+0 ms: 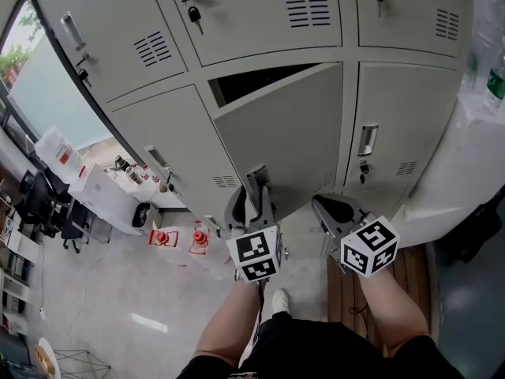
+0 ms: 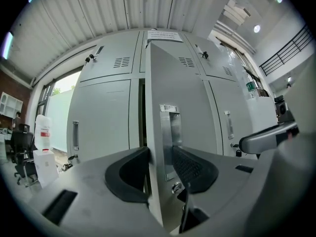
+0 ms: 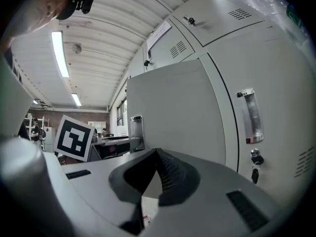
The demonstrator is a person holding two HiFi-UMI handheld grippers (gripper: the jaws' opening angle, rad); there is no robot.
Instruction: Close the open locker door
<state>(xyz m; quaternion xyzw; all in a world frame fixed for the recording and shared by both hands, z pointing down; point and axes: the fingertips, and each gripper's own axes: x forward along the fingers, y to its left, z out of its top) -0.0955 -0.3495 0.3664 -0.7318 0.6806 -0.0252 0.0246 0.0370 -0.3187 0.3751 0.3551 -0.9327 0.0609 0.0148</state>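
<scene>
Locker door [image 1: 293, 136] ajar, lower row, top edge swung out from the cabinet. My left gripper [image 2: 159, 164] straddles the door's free edge, jaws apart, seemingly not pinching. My right gripper [image 3: 157, 157], jaws together and empty, is near the door's hinge side.

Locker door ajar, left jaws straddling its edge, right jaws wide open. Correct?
Not quite. The right gripper has its jaws together with nothing between them, as the right gripper view shows. The rest holds: the locker door is ajar and the left gripper has its jaws straddling its edge.
</scene>
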